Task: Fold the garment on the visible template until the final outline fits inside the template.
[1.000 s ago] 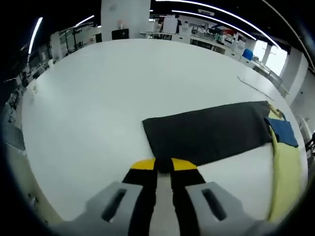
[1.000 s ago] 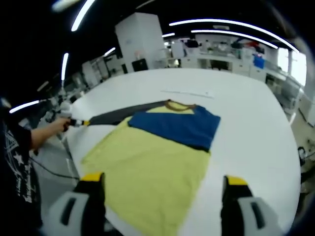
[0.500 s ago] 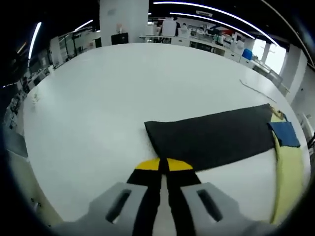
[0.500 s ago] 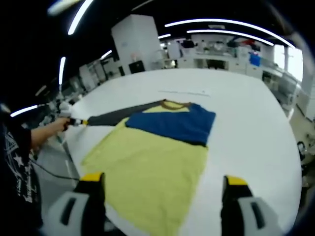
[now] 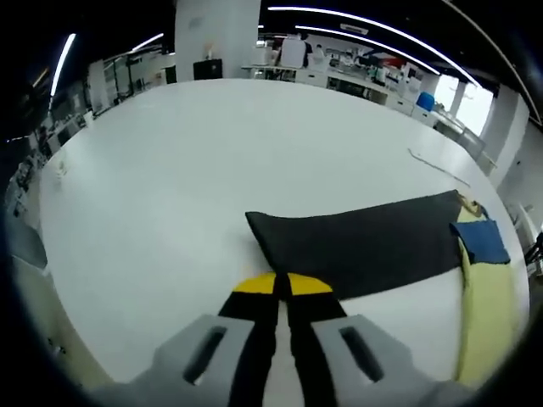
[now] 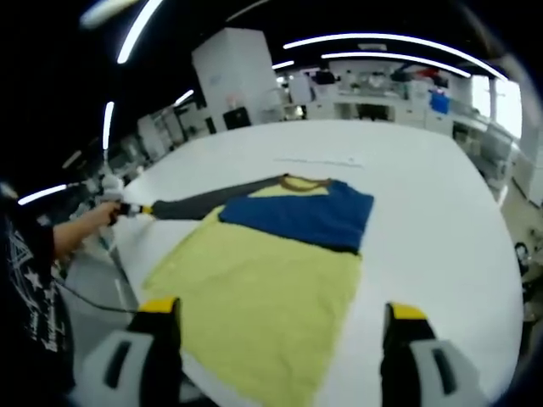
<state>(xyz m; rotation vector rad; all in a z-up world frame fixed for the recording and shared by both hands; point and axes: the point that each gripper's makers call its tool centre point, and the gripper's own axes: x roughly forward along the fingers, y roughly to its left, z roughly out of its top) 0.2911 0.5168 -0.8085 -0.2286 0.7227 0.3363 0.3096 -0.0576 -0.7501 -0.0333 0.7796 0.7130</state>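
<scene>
The garment lies flat on the white table (image 6: 441,212). It has a yellow body (image 6: 254,297), a blue part (image 6: 297,212) folded across the top, a brown collar (image 6: 304,181) and a dark grey sleeve (image 5: 365,246) stretched out sideways. My left gripper (image 5: 281,285) is shut on the sleeve's near edge at its cuff end. In the right gripper view the left gripper (image 6: 127,209) holds the sleeve (image 6: 195,203) tip at the table's left edge. My right gripper (image 6: 282,310) stands open above the yellow hem, with nothing between its jaws.
A thin pale strip (image 6: 318,159) lies on the table beyond the collar, the same strip (image 5: 437,165) showing in the left gripper view. A person's hand (image 6: 85,225) and dark sleeve are at the left table edge. Benches and shelves stand far behind.
My left gripper's jaws have come fully together on the sleeve edge. The sleeve lies slightly straighter. The right gripper view has barely shifted.
</scene>
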